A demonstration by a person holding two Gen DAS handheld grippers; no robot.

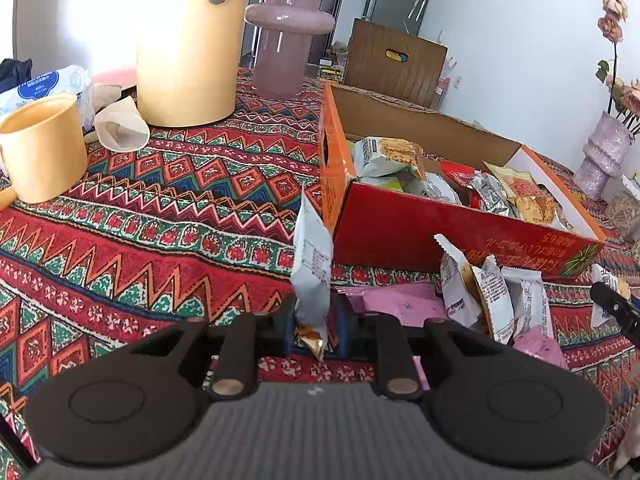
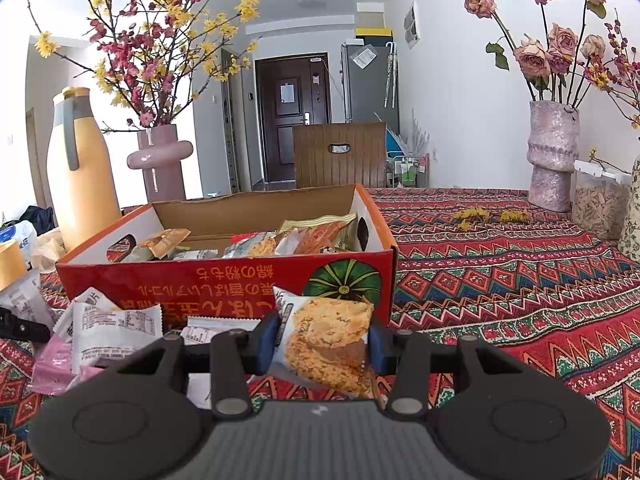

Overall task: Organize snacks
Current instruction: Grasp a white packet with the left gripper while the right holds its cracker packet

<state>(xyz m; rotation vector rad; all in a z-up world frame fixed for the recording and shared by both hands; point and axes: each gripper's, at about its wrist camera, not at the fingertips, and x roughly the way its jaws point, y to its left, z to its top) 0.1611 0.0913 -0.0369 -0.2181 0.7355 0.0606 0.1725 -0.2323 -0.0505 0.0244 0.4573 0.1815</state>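
Observation:
My left gripper (image 1: 313,322) is shut on a grey-white snack packet (image 1: 312,264), held upright just left of the red cardboard box (image 1: 452,236). My right gripper (image 2: 323,346) is shut on a cracker packet (image 2: 332,340) with a biscuit picture, in front of the same box (image 2: 224,280). The box holds several snack packets (image 1: 392,160). A loose pile of white and pink packets (image 1: 492,300) lies on the patterned cloth before the box; it also shows in the right wrist view (image 2: 108,328). The other gripper's tip (image 1: 616,308) shows at the right edge.
A tall yellow flask (image 1: 188,48), a yellow mug (image 1: 44,148), paper cups (image 1: 120,124) and a pink vase (image 1: 284,40) stand left of the box. A pink vase with roses (image 2: 554,156) and a jar (image 2: 598,204) stand at far right. A wooden chair (image 2: 340,156) is behind the table.

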